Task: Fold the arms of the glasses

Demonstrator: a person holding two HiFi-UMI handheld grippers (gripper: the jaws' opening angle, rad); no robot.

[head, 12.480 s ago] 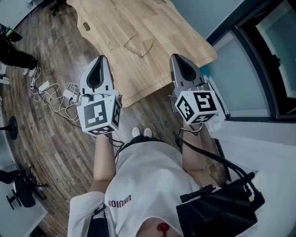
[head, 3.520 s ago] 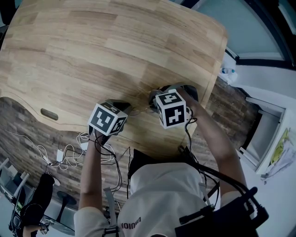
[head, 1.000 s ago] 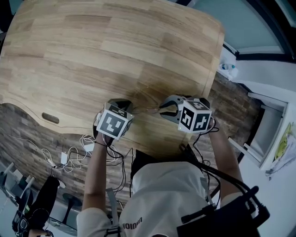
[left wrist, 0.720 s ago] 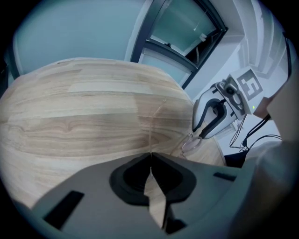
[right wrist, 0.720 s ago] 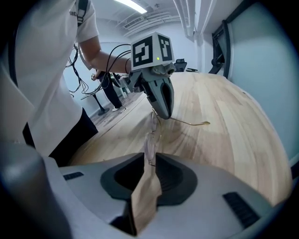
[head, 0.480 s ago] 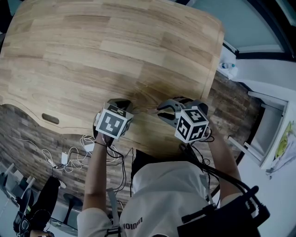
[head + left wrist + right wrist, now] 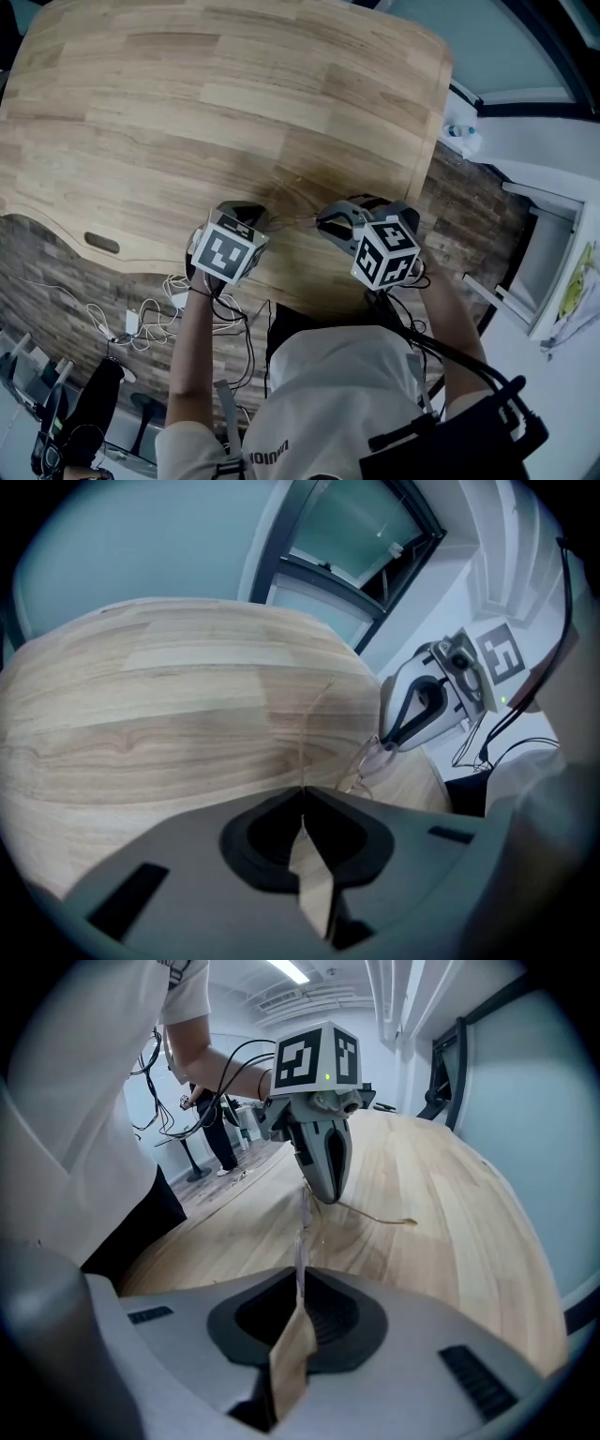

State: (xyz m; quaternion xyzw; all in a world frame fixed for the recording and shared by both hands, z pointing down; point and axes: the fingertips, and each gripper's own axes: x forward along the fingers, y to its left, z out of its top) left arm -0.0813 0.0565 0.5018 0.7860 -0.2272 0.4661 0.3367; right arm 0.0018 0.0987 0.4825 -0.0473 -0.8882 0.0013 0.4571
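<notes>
Left gripper (image 7: 302, 797): jaws pressed together on one thin arm (image 7: 315, 714) of the glasses (image 7: 368, 761), with the arm's tip reaching past the jaws. The glasses sit between the two grippers, over the wooden table (image 7: 234, 94) near its front edge. Right gripper (image 7: 299, 1283): jaws closed, pinching the frame at its lens end.

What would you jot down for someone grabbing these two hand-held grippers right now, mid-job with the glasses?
Left gripper: jaws shut on one arm of the glasses.
Right gripper: jaws shut on their front.
Glasses are near the front edge of the table, between both grippers.
Done: both grips.
To do: the held arm sticks out unfolded; fold it. The other arm's state is unclear.
</notes>
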